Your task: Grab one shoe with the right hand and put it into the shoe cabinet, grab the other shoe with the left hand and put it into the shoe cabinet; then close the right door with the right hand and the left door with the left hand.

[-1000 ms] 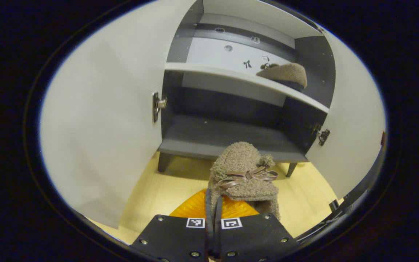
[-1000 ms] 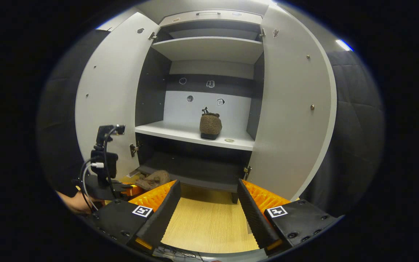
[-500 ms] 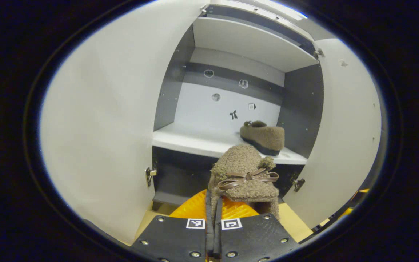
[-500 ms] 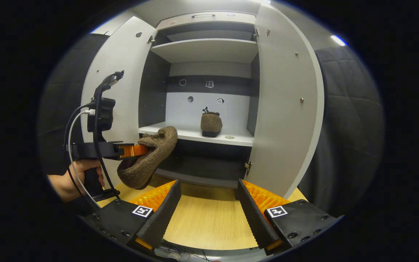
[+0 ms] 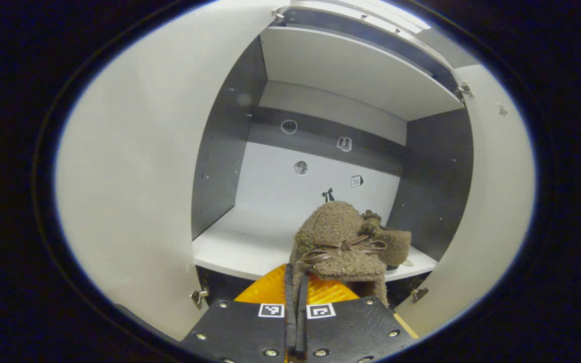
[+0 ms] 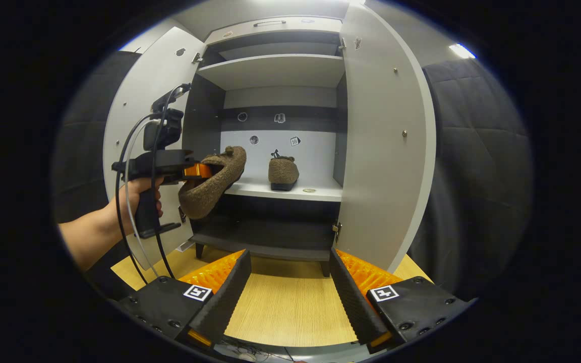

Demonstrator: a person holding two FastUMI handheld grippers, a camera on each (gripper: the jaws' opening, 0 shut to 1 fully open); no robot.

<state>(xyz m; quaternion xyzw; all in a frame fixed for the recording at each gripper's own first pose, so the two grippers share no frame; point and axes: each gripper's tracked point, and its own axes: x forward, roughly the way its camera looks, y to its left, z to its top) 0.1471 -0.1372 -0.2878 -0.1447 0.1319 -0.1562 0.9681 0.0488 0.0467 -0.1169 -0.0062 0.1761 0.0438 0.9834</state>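
My left gripper (image 5: 295, 282) is clenched on a fuzzy brown shoe (image 5: 338, 239), level with the cabinet's middle shelf (image 6: 290, 190). The other shoe (image 6: 283, 171) sits on that shelf; my right gripper (image 6: 288, 282) is spread, holding nothing.

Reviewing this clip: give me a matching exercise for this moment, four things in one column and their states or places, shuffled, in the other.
Things:
1. brown fuzzy shoe with a ribbon bow
2. second brown fuzzy shoe
3. right gripper
4. white cabinet doors

States or places:
A. open, holding nothing, above the light wooden floor
B. swung open on both sides
C. clamped in the left gripper, in the air in front of the white middle shelf
D. standing on the white middle shelf

Pairs: 1-C, 2-D, 3-A, 4-B
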